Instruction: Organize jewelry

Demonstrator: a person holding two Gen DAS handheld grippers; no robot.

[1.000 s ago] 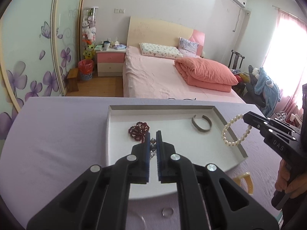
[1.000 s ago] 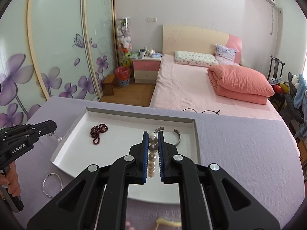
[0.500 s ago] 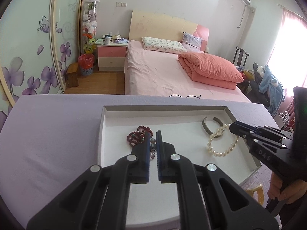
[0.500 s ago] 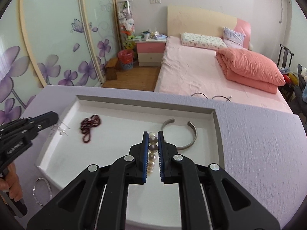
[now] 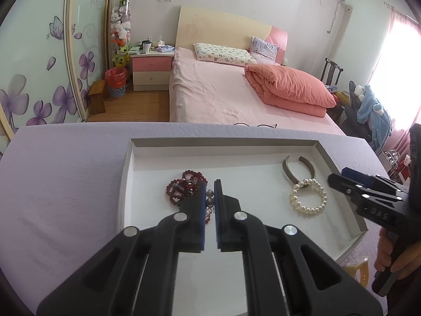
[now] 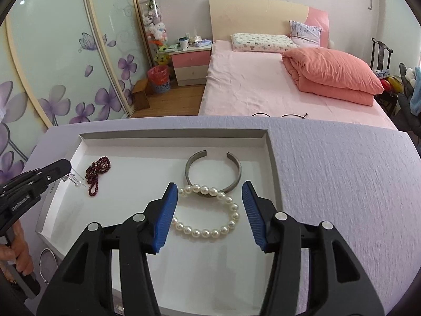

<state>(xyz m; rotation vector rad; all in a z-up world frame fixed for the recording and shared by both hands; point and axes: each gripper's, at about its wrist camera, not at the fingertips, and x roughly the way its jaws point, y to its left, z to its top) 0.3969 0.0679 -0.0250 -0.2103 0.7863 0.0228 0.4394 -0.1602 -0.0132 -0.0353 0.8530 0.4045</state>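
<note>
Half a second ago the right gripper (image 6: 209,205) pinched the white pearl bracelet (image 6: 208,214); now its jaws stand wide and the bracelet lies flat on the floor of the shallow white rectangular tray (image 6: 168,138), in the gap between the two blue pads (image 6: 165,216) and touching neither. The far arc of the pearl loop rests over the near curve of the open grey metal cuff bangle (image 6: 213,171), which lies just beyond it with its opening turned towards the tray's far wall.

On the other side, the left gripper (image 5: 210,188) has its jaws narrow — closed on a small silvery piece of jewellery (image 5: 209,193), too small to make out in the left wrist view. In the right wrist view it shows as a thin glinting piece hanging at the tips, above the tray's left part. Just beside those tips, towards the tray's left side, lies the bunched dark red bead strand (image 5: 184,185), well apart from the pearls.

Outside the tray, on the lilac cloth-covered worktop (image 6: 342,184), a thin silver ring bangle (image 6: 47,263) lies near the tray's near-left corner, and a yellow band (image 5: 360,271) near its near-right corner.

Beyond the worktop — a pink bed (image 6: 263,87).
</note>
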